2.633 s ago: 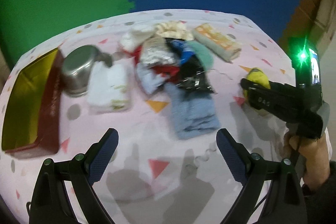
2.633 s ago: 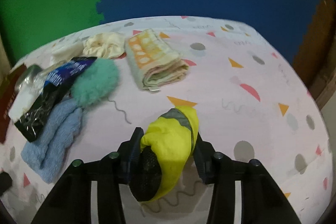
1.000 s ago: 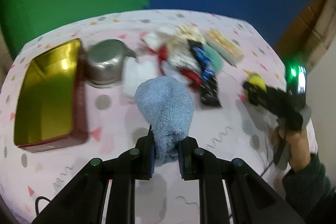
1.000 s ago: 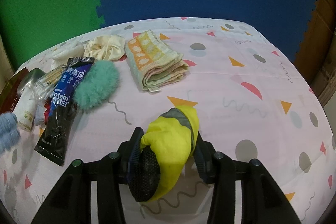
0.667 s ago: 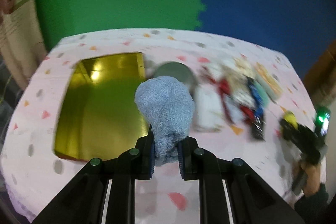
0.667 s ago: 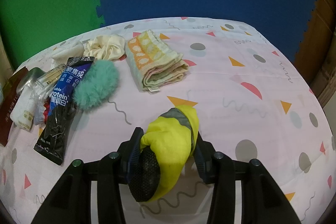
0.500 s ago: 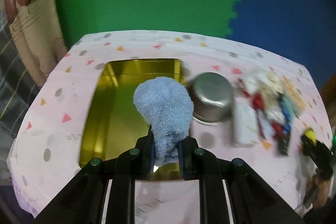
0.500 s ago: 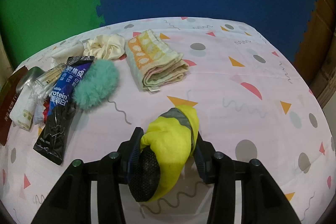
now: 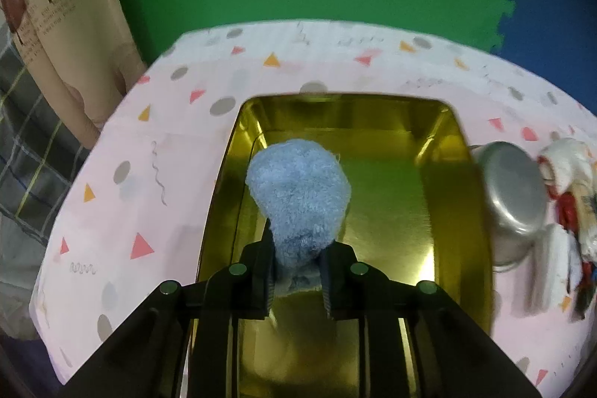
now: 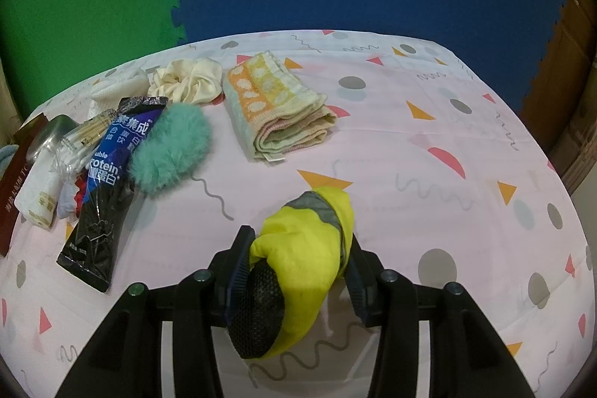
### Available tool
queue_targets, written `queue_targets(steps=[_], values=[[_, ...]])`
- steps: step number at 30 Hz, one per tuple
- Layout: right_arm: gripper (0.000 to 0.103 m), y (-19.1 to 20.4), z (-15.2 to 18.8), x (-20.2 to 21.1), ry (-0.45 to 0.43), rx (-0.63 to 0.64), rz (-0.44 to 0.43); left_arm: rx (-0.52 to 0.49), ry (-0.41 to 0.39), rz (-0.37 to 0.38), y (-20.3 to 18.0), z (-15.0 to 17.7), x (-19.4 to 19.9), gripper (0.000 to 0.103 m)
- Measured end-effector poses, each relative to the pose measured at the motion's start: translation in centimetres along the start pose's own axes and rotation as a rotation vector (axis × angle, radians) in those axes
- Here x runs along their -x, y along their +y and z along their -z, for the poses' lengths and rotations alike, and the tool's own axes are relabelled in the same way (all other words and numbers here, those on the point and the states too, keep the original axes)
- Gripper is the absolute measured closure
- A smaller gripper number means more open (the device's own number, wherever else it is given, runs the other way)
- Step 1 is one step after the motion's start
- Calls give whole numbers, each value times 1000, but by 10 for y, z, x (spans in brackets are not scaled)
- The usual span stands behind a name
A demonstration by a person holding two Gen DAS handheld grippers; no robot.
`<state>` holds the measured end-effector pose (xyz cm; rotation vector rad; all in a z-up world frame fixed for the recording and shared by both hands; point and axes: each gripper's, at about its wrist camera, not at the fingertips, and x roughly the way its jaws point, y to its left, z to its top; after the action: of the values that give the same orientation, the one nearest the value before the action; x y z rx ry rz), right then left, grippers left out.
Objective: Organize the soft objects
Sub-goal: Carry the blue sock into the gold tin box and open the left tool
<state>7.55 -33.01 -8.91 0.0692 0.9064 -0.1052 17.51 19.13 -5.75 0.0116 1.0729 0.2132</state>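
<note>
My left gripper (image 9: 296,262) is shut on a fluffy blue cloth (image 9: 298,196) and holds it above the inside of a gold tin tray (image 9: 440,211). My right gripper (image 10: 296,260) is shut on a yellow and grey cloth bundle (image 10: 306,248) just above the table. In the right wrist view a folded orange-patterned towel (image 10: 272,107), a teal fluffy pad (image 10: 169,148) and a cream scrunchie (image 10: 188,82) lie on the pink tablecloth.
A steel bowl (image 9: 513,196) stands right of the tray, with a pile of white and red items (image 9: 567,211) beyond it. In the right wrist view a black protein packet (image 10: 108,181), cotton swabs (image 10: 71,144) and a white pack (image 10: 39,196) lie at the left. Table edge is near at left.
My left gripper has swung left with the blue cloth from the pile to over the gold tray and moved closer to it. The right gripper has stayed still with the yellow bundle.
</note>
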Motion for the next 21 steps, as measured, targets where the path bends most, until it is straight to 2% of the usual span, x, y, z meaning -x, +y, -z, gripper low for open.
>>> queue_targets(steps=[7,9,11,13,21], values=[[55,1,0,0,2,12,9,25,13,-1,6,-6,-13,78],[55,1,0,0,2,14,11,15,10,-4,4,-6,-12,71],[55,2,0,0,2,16,12,13,2,-14,3,-7,-12,51],[55,2,0,-1,2,18,13,11,-14,-19,0,-6,-7,44],[55,2,0,-1,2,18,13,33,-81,-49,-10,10,29,42]])
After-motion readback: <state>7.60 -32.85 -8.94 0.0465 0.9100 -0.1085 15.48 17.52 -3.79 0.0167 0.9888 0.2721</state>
